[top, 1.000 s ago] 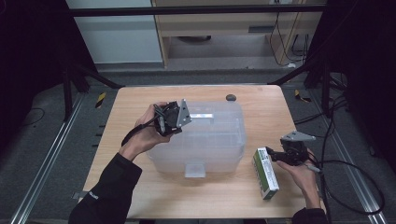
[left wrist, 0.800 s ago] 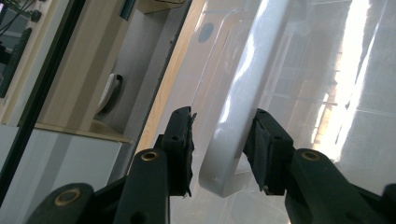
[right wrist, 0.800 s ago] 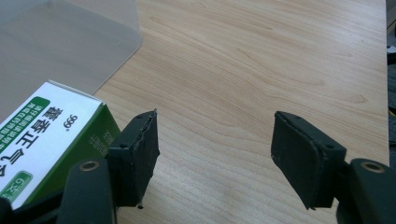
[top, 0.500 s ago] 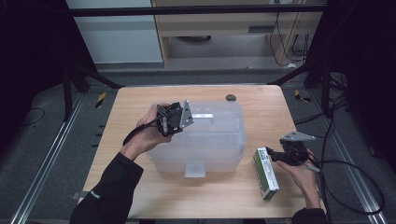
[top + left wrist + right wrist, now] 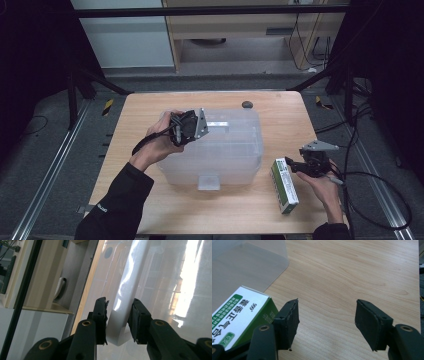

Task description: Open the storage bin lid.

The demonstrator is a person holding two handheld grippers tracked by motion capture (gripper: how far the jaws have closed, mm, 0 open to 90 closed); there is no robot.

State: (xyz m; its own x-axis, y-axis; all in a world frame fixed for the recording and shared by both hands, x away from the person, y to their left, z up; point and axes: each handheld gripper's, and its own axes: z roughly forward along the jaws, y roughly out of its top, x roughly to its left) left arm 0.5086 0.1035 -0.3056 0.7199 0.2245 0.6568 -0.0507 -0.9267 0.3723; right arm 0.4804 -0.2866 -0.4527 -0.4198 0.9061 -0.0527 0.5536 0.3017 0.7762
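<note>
A clear plastic bin with its lid on stands in the middle of the wooden table. My left gripper rests on the lid's left end. In the left gripper view its jaws have just been closing, and the pads press on both sides of a grey-white lid clip. A green and white box lies flat at the right of the bin. My right gripper sits by its far end, open. Its jaws have just narrowed a little over bare wood, with the box outside the left jaw.
A second grey clip hangs on the bin's near side. A small dark object lies by the table's far edge. The bin's corner is just beyond the box. Bare wood stretches right of my right gripper.
</note>
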